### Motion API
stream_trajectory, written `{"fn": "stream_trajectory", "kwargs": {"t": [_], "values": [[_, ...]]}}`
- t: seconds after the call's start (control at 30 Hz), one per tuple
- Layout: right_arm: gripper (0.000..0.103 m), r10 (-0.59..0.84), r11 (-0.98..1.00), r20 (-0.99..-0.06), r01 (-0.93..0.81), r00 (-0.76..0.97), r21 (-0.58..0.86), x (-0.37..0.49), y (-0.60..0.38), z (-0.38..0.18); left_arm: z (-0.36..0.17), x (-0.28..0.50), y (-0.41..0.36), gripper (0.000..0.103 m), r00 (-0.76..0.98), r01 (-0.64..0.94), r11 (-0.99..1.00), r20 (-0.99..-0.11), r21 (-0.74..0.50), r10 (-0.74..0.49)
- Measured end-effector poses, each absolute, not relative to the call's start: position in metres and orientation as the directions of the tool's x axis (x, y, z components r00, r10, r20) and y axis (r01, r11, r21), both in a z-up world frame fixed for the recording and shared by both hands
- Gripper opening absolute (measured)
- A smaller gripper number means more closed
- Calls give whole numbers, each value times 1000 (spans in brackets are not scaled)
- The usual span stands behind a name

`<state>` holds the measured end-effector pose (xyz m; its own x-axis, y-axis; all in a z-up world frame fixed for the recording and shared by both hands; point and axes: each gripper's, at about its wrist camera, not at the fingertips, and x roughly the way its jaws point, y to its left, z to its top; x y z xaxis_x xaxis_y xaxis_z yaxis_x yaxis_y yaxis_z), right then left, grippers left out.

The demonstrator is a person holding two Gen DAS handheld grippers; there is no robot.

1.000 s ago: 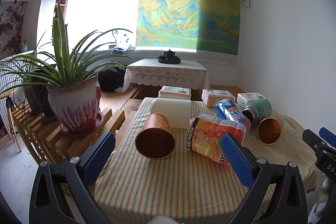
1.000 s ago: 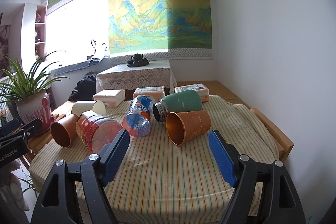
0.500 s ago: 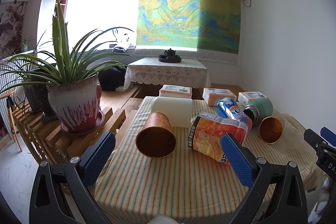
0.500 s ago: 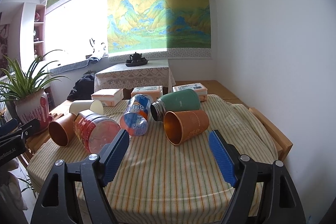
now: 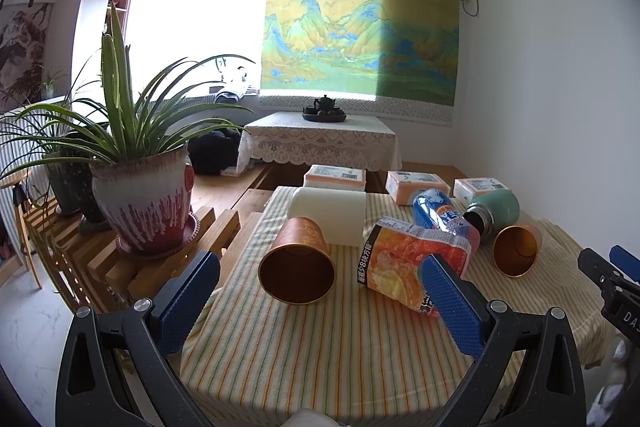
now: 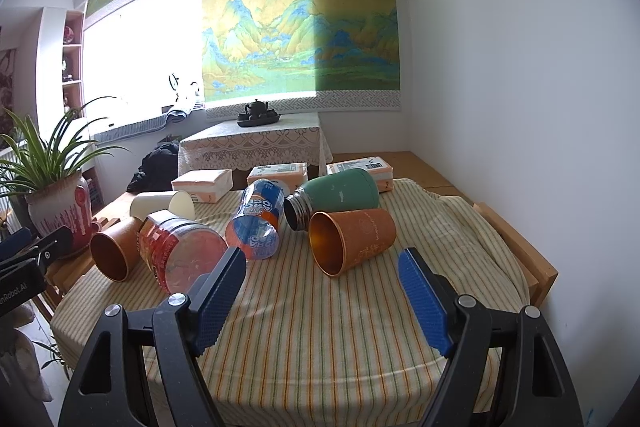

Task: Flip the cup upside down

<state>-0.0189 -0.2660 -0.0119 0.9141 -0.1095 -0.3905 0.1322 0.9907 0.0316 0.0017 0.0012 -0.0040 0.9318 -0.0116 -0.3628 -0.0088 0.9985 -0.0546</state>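
Note:
Two orange cups lie on their sides on the striped tablecloth. The left cup (image 5: 297,261) (image 6: 114,249) points its mouth at my left gripper (image 5: 318,281), which hangs open just in front of it with nothing held. The right cup (image 6: 350,239) (image 5: 517,254) lies with its mouth turned toward my right gripper (image 6: 322,273), which is open and empty, a short way before it. The right gripper's tip shows at the left wrist view's right edge.
Between the cups lie an orange snack pack (image 5: 412,265), a blue bottle (image 6: 256,225), a green flask (image 6: 340,193) and a white cylinder (image 5: 328,217). Tissue packs (image 5: 335,177) line the far edge. A potted plant (image 5: 144,203) stands on a wooden rack left of the table.
Both grippers have crept slightly forward toward the cups; the objects on the table have not moved.

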Motion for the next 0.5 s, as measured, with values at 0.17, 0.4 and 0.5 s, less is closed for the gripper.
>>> {"fn": "stream_trajectory", "kwargs": {"t": [0.17, 0.4, 0.5], "values": [[75, -109, 991, -395, 133, 912, 34, -18, -267, -12, -4, 3, 0, 102, 930, -2, 999, -366, -49, -16], [75, -104, 991, -406, 129, 908, 37, -17, -266, -15, -5, 5, -3, 102, 929, 4, 999, -369, -41, -18], [75, -99, 991, -415, 127, 904, 42, -14, -267, -17, -6, 7, -4, 102, 928, 6, 999, -373, -43, -22]]}}
